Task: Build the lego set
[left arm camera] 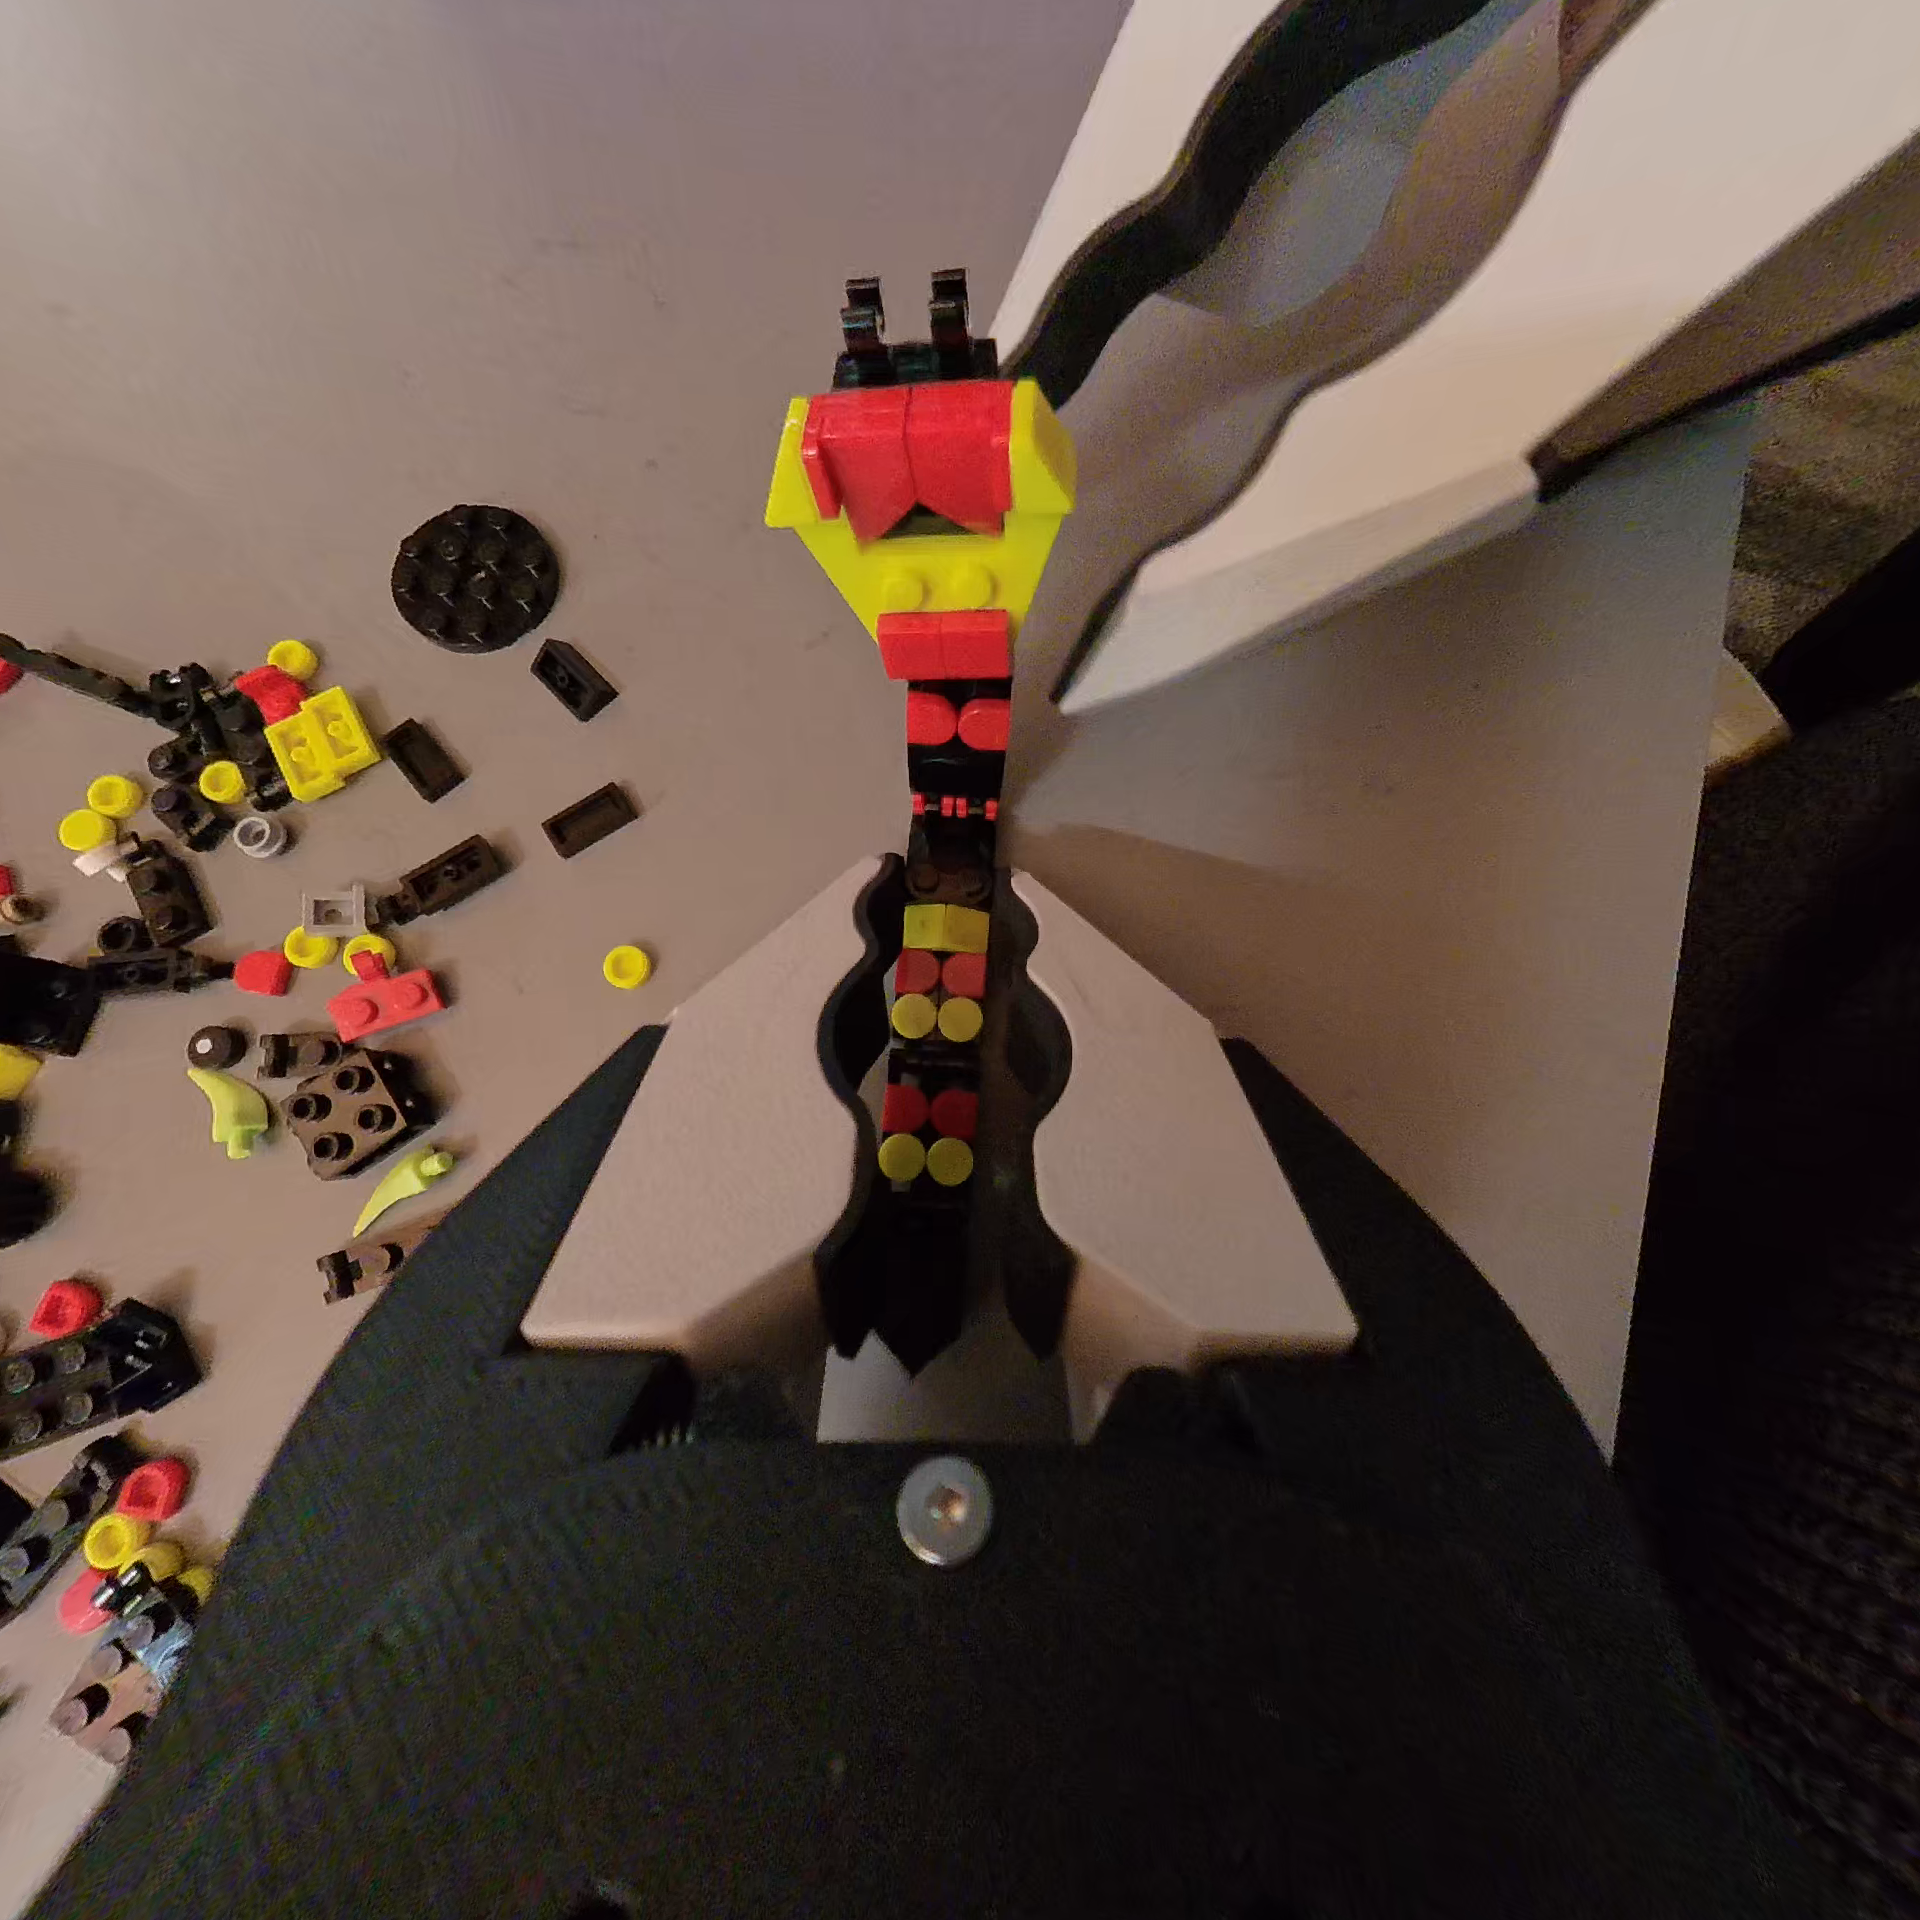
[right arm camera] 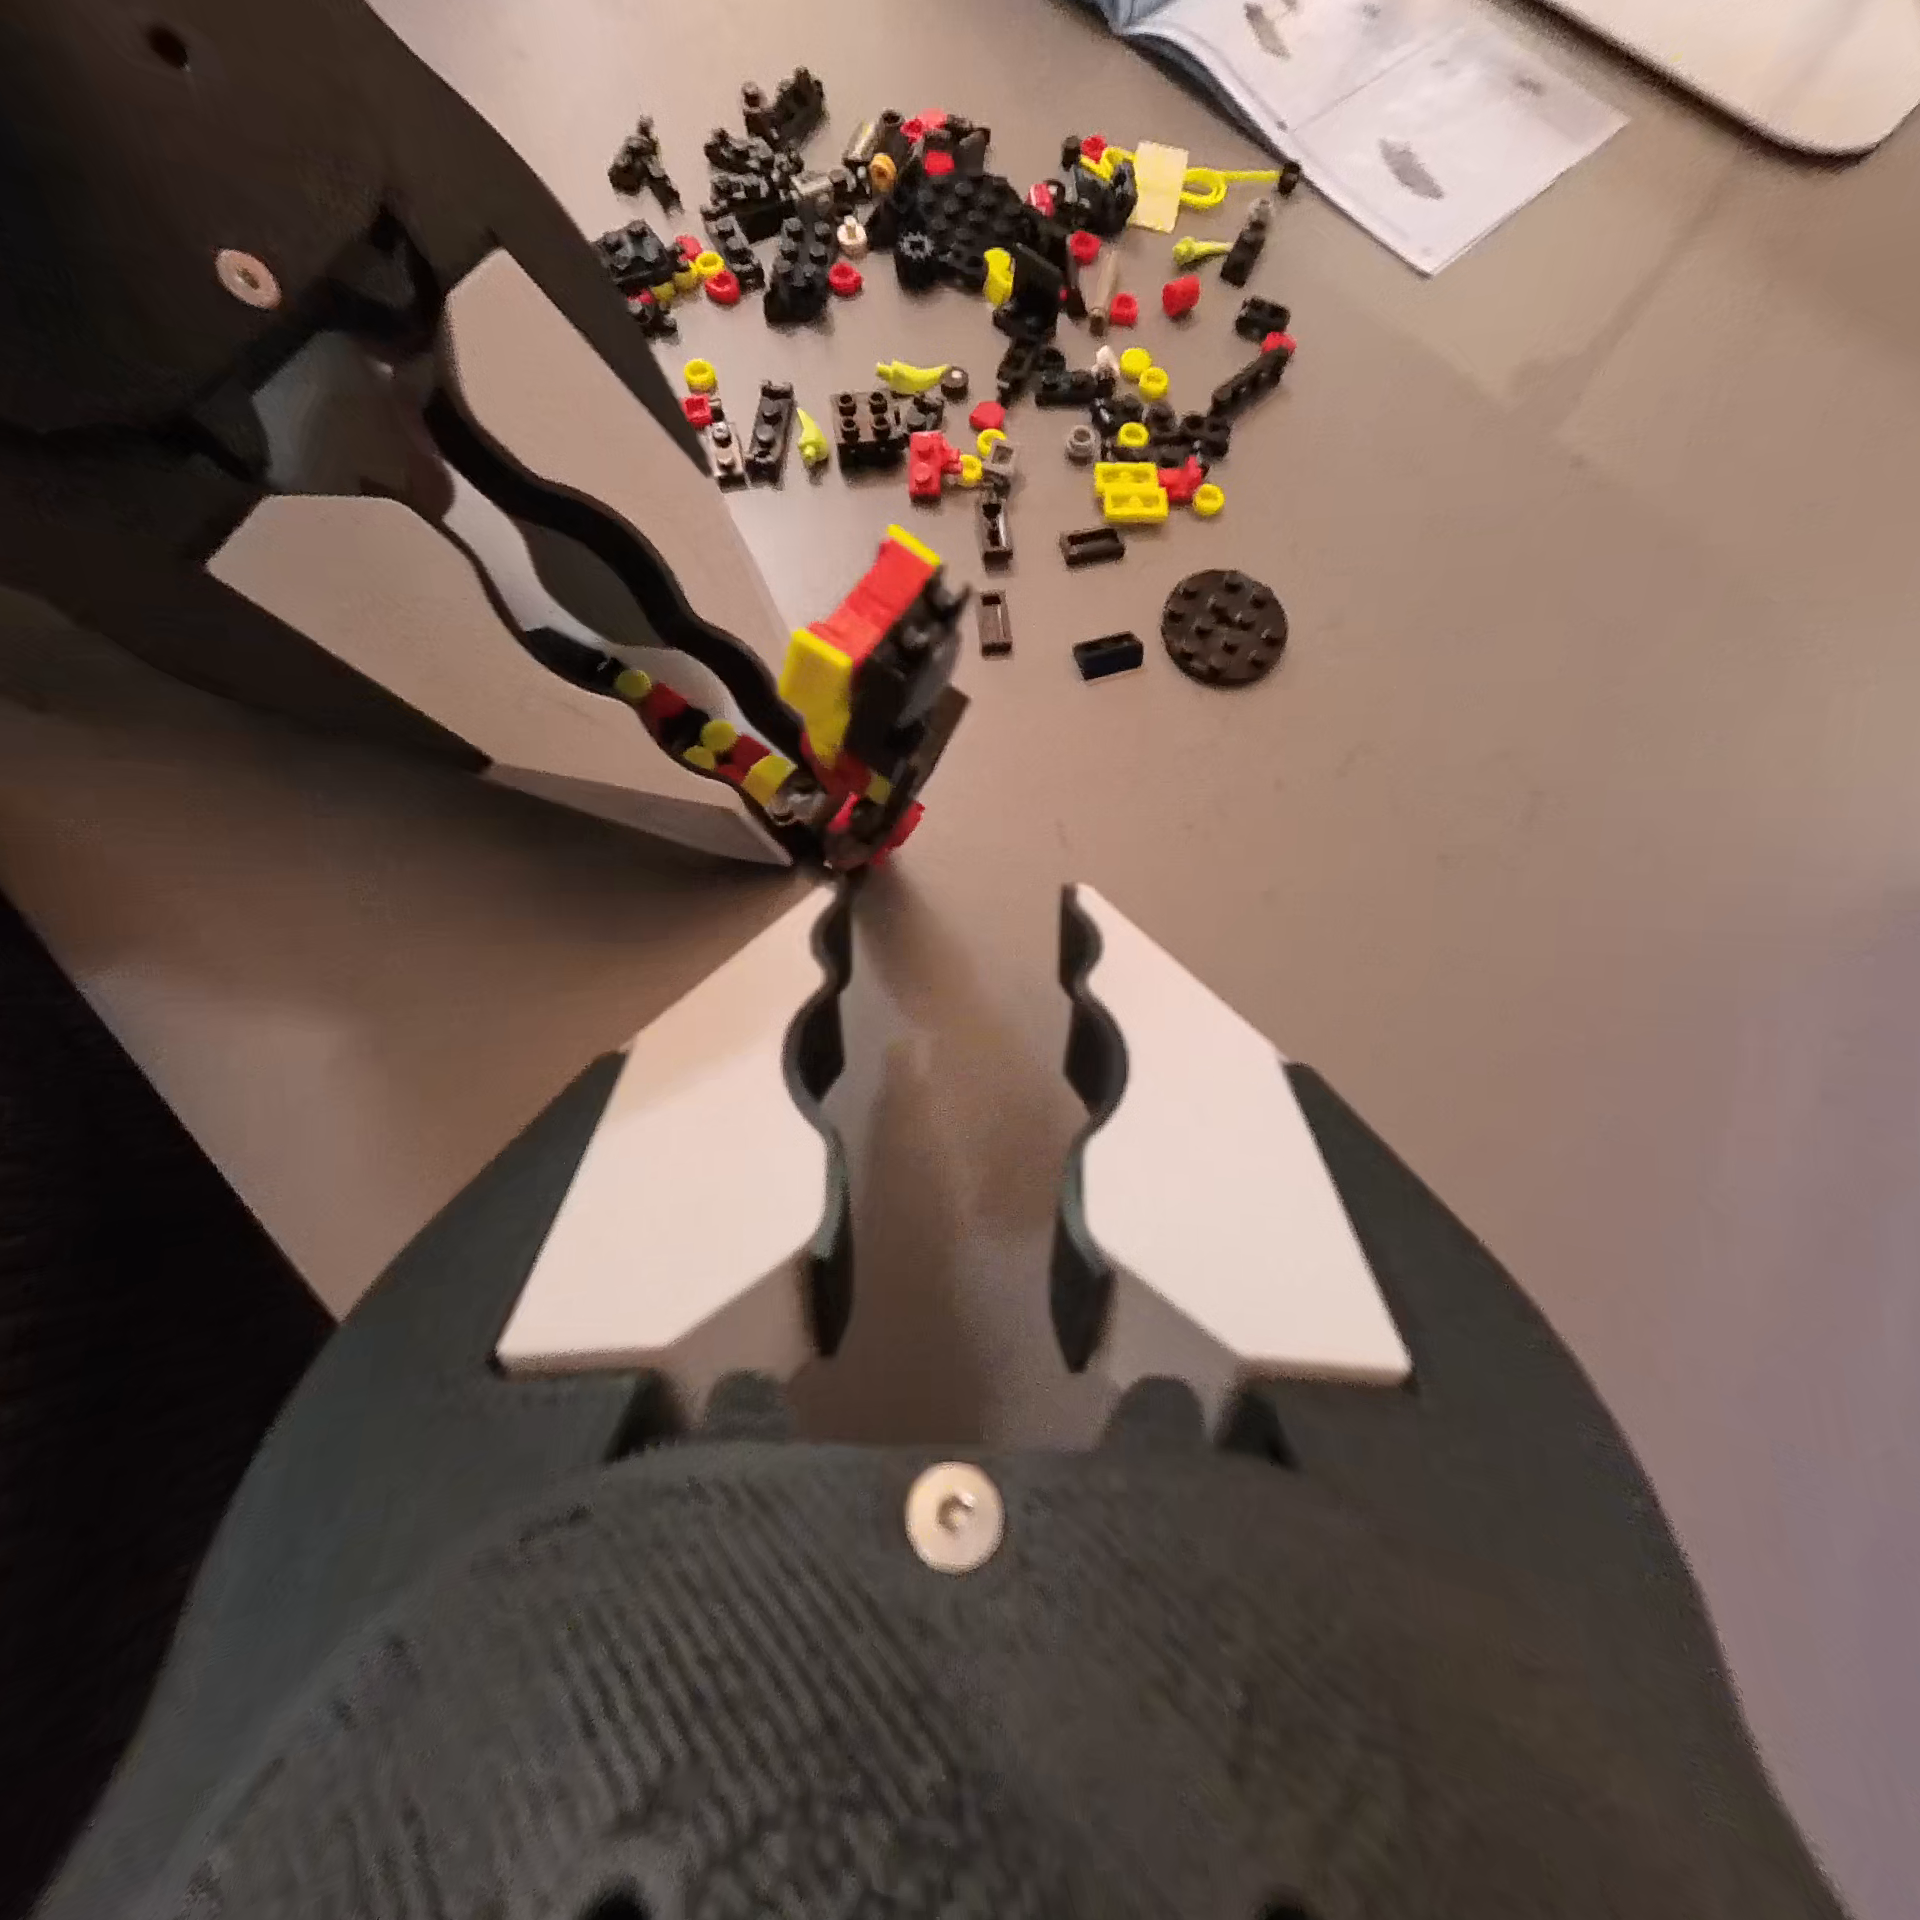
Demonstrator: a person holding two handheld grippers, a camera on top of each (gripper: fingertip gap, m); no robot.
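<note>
My left gripper (left arm camera: 948,883) is shut on a long black, red and yellow lego assembly (left arm camera: 940,644). Its wide yellow and red head with black clips sticks out past the fingertips above the table. The same assembly (right arm camera: 852,717) shows in the right wrist view, held by the left gripper (right arm camera: 800,842) coming in from the upper left. My right gripper (right arm camera: 951,914) is open and empty just below and right of the assembly's lower end. In the left wrist view the right gripper's fingers (left arm camera: 1299,436) are at the upper right, close to the assembly.
Several loose black, red and yellow lego pieces (right arm camera: 987,312) are spread over the grey table (right arm camera: 1507,831), including a black round plate (right arm camera: 1224,627) and a yellow plate (right arm camera: 1130,491). An instruction booklet (right arm camera: 1382,114) lies at the far right. The table's near edge runs at the left (right arm camera: 156,1091). The left gripper's tips are roughly 5 cm from the right gripper's. The right tips stand about 9 cm off the black round plate (right arm camera: 1224,627). The left camera catches it too, in the left wrist view (left arm camera: 481,558).
</note>
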